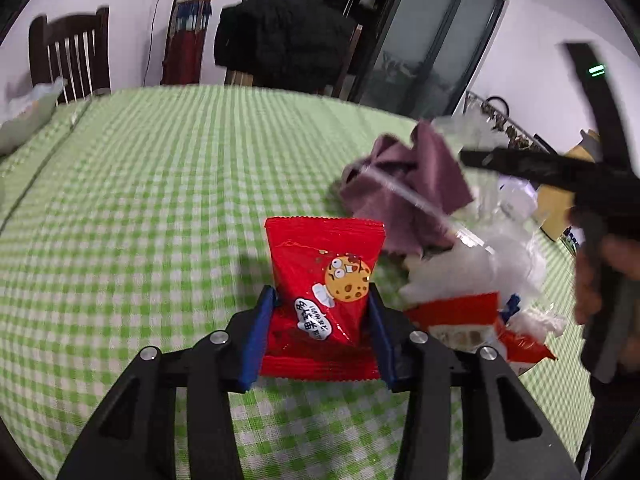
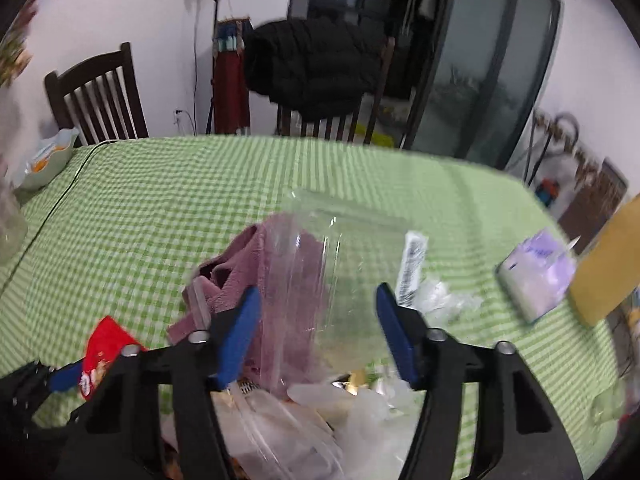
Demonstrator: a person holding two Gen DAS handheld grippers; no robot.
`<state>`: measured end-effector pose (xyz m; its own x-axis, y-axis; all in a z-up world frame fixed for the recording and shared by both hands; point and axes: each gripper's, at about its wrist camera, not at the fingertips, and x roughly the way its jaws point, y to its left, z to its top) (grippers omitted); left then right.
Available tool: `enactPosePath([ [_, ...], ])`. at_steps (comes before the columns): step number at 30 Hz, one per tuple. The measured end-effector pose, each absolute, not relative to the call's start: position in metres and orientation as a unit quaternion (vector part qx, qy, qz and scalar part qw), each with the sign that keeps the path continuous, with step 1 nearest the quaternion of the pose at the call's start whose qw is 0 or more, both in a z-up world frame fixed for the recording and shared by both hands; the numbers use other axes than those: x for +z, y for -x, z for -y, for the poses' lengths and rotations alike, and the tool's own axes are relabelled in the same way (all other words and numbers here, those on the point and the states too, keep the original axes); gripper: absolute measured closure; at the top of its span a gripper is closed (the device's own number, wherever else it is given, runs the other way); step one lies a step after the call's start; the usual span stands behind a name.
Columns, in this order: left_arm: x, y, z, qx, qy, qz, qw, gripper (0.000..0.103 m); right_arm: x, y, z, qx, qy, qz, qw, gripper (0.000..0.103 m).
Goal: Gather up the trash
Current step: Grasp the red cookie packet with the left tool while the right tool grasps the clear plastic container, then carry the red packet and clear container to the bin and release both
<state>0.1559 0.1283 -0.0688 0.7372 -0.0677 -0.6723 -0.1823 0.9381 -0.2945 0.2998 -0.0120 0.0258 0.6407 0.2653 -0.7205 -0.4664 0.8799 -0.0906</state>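
Our left gripper was clenched on the red snack packet, blue pads pressing both its sides, holding it upright over the green-checked bench. Just right of the packet lay the purple cloth and the loose trash heap. Our right gripper straddled a clear plastic bag; contact we could not tell. The slick, crinkly packet could have slipped free.

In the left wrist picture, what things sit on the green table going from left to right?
Pale bowl → red cookie packet between the left gripper's fingers → purple cloth → clear plastic bag → right gripper.
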Motion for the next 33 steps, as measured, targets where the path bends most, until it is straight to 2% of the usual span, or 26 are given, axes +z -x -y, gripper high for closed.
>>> enactPosePath([
  [4,-0.060,-0.147,-0.136,0.030,0.181,-0.352,0.918,0.060,0.023,-0.305,0.026,0.194,0.118,-0.376,0.898,0.068],
  [10,-0.054,-0.141,-0.144,0.041,0.190,-0.350,0.916,0.061,0.043,-0.310,0.059,0.212,0.075,-0.375,0.899,0.077],
  [20,-0.042,-0.137,-0.143,0.043,0.177,-0.334,0.925,0.061,0.082,-0.301,0.103,0.232,0.005,-0.332,0.914,0.079],
  [33,-0.020,-0.122,-0.140,0.036,0.175,-0.305,0.936,0.061,0.135,-0.260,0.187,0.202,-0.011,-0.268,0.942,0.079],
])
